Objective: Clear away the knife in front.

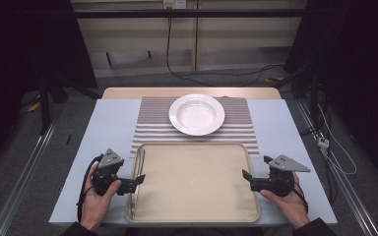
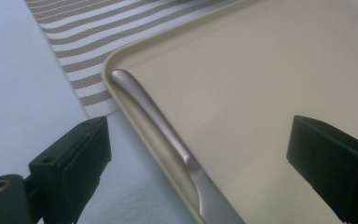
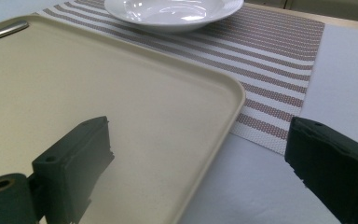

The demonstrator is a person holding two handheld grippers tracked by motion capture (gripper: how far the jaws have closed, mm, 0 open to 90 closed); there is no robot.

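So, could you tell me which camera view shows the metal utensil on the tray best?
The left gripper view: the metal utensil lies close up along the tray's left rim, between that gripper's open jaws. In the high view it is a thin sliver by the left gripper. The right gripper view catches just its handle end.

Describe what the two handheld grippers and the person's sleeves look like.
Both the left gripper and the right gripper are black, with two blocky black jaws and a grey three-cornered plate on top. A black cable loops back from the left gripper. A brass-coloured ring sits at one jaw's base. Dark sleeves cover the forearms.
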